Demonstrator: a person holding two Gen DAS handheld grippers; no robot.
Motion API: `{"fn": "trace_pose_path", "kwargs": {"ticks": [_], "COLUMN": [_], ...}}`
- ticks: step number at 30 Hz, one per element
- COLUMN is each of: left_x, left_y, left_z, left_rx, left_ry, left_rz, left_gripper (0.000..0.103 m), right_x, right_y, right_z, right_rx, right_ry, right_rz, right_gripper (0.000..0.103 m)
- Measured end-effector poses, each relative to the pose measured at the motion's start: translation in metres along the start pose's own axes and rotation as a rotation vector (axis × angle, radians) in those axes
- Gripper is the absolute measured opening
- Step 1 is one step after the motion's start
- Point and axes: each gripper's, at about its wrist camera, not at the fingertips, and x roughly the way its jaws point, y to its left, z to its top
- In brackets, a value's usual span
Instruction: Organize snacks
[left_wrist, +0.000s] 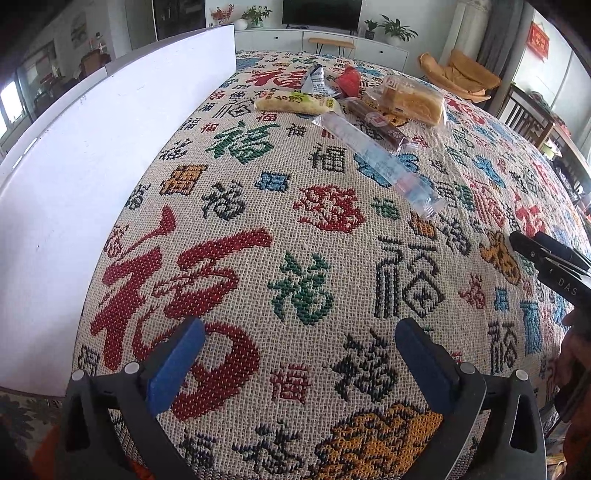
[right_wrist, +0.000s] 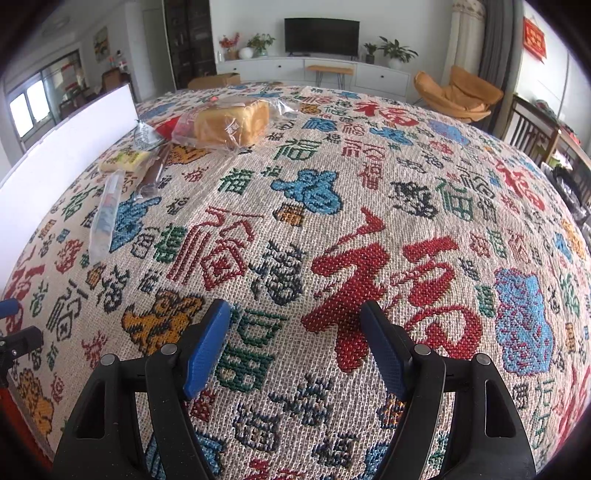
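Observation:
The snacks lie in a loose pile at the far side of the patterned tablecloth (left_wrist: 236, 258). They are a bread loaf in a clear bag (left_wrist: 412, 99) (right_wrist: 231, 123), a yellow-green packet (left_wrist: 295, 105) (right_wrist: 125, 160), a long clear packet (left_wrist: 376, 155) (right_wrist: 105, 218), a brown bar (left_wrist: 376, 123), a red packet (left_wrist: 349, 79) and a silver packet (left_wrist: 316, 79). My left gripper (left_wrist: 301, 326) hovers low over bare cloth, open, well short of the pile. My right gripper (right_wrist: 295, 310) is open too, over a big red character, with nothing between its blue pads.
A tall white panel (left_wrist: 92, 166) (right_wrist: 62, 147) stands along the table's left edge beside the snacks. A finger of the right gripper (left_wrist: 532, 247) and a hand (left_wrist: 576, 354) enter at the right edge. Wooden chairs (right_wrist: 535, 133) stand beyond the table's right side.

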Motion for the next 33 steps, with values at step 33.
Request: {"fn": "trace_pose_path", "kwargs": {"ticks": [33], "left_x": [-0.011], "left_y": [0.050], "left_z": [-0.002], "left_rx": [-0.269], "left_ry": [-0.104], "left_rz": [-0.094], "left_gripper": [0.102], "right_x": [0.048], "right_y": [0.110], "right_z": [0.129], "right_rx": [-0.274], "right_ry": [0.063], "right_rz": [0.232], "right_gripper": [0.075]}}
